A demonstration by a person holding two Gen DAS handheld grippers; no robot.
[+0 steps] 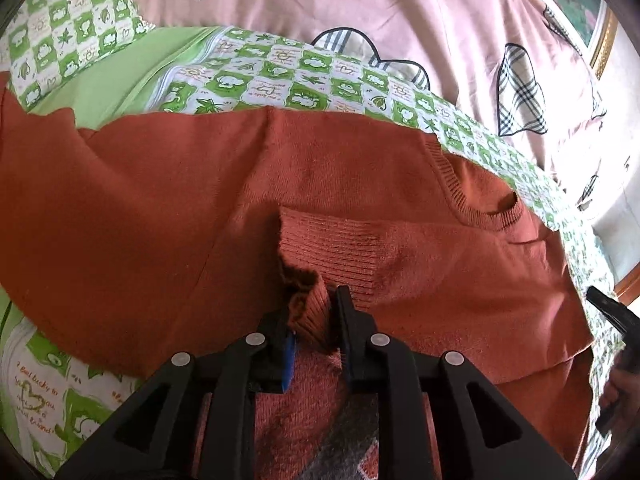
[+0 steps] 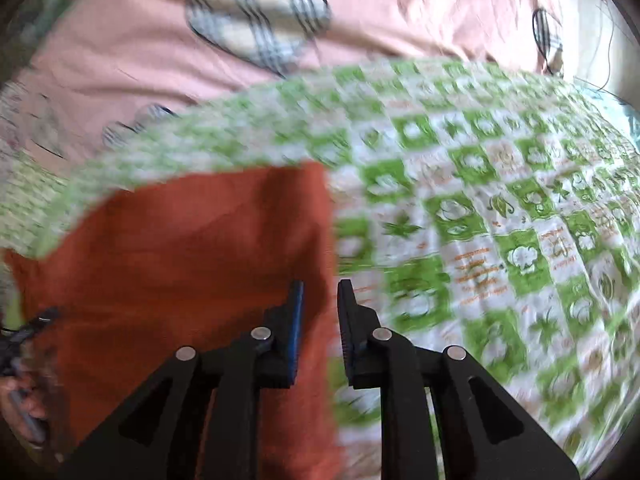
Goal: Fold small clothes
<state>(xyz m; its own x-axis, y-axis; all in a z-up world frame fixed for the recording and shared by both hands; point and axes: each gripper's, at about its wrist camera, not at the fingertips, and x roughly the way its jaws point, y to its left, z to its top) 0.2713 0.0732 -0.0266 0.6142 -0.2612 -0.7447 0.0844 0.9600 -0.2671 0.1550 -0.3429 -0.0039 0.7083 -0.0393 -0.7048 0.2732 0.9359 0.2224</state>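
A rust-orange knit sweater [image 1: 248, 184] lies spread on a green-and-white checked sheet [image 1: 280, 76], with a pink quilt [image 1: 360, 8] bearing plaid hearts bunched along the far side. No containers show. One sleeve is folded across the body, its ribbed cuff [image 1: 328, 248] near the round neckline [image 1: 480, 200]. The left gripper [image 1: 314, 316] pinches the cuff's near edge between narrowly parted jaws. The right gripper [image 2: 320, 312] (its view badly blurred) hangs slightly open and empty over the sweater's right edge.
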